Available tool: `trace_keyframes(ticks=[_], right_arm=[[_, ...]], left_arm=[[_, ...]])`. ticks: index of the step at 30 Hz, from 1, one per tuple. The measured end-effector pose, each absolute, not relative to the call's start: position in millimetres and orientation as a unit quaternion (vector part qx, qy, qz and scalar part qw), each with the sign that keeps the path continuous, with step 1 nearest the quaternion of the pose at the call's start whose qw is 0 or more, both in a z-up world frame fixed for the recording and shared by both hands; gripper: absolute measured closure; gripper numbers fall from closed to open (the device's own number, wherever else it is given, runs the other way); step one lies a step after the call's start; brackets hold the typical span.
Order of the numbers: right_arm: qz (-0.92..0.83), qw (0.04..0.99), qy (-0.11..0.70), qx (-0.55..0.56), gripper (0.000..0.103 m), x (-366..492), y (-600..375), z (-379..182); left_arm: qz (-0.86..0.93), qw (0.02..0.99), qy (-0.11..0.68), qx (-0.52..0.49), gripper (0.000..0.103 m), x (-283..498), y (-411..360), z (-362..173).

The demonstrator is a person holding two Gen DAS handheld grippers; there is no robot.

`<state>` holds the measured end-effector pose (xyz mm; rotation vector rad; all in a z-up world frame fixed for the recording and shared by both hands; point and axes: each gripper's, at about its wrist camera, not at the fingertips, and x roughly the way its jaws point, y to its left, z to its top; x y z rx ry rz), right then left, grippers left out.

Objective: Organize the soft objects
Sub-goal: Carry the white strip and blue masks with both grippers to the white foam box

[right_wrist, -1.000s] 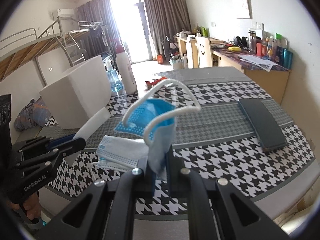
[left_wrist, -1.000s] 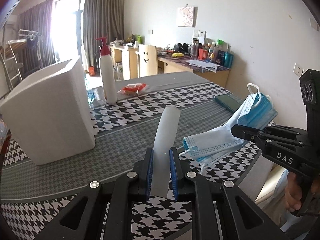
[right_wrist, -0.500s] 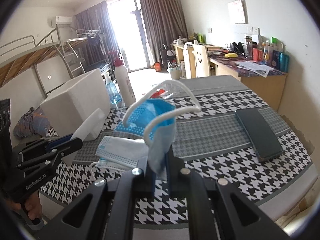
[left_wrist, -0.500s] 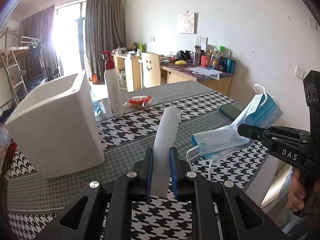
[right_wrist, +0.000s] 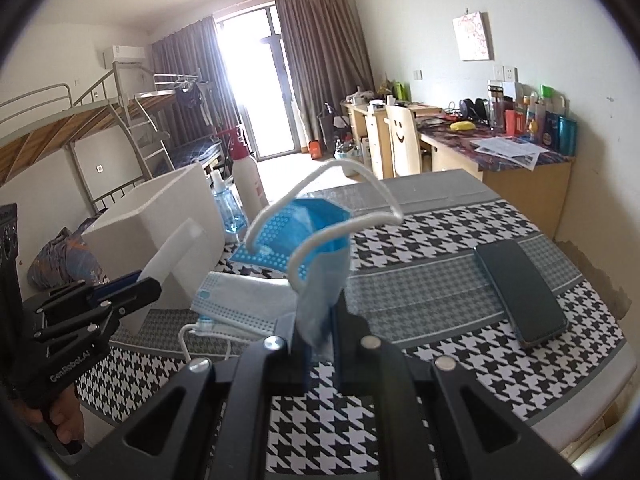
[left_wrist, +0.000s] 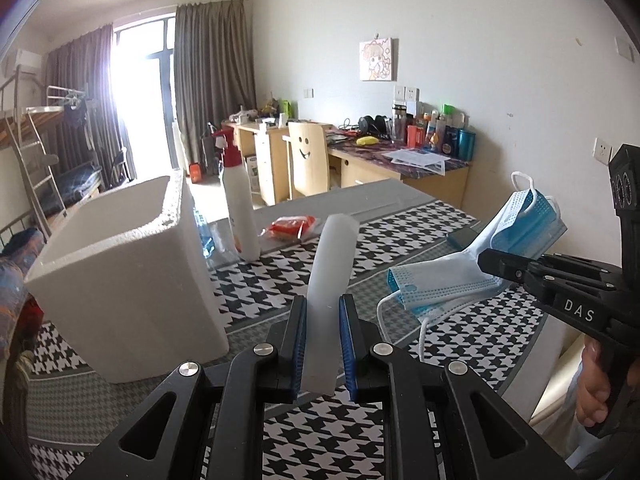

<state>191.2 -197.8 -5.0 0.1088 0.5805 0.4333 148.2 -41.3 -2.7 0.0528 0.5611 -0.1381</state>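
The left gripper (left_wrist: 323, 342) pinches a white foam strip (left_wrist: 330, 280); the right gripper (right_wrist: 320, 344) pinches blue face masks (right_wrist: 308, 236), lifted to drop into the foam box (left_wrist: 132, 264) left of both

- A lived-in dormitory-style bedroom, it seems.
- Metal bunk bed (right_wrist: 80, 128) with ladder at nine o'clock.
- Curtained balcony door (right_wrist: 256, 88) at twelve.
- Cluttered wooden desk (right_wrist: 500, 152) and smiley-face chair (right_wrist: 404, 140) at two o'clock.
- Houndstooth-covered table (right_wrist: 460, 280) in front.

Wrist cams, shared table (left_wrist: 400, 236) view
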Motion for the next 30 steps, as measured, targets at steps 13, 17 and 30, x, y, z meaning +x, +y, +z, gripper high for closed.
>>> trace_keyframes(ticks=[13,17,30], right_arm=[[0.209,0.940,0.263,0.062,0.092,191.9,-196.9,5.9],[0.212,0.941,0.257,0.064,0.092,193.0,-195.4,9.8],[0.220,0.944,0.236,0.073,0.092,204.5,-184.5,26.0]], left_arm=[[-0.058,0.965,0.254,0.036,0.086,148.7,-35.7,12.3],[-0.055,0.967,0.246,0.038,0.086,148.9,-31.9,18.1],[-0.035,0.974,0.221,0.031,0.086,154.9,-15.8,35.6]])
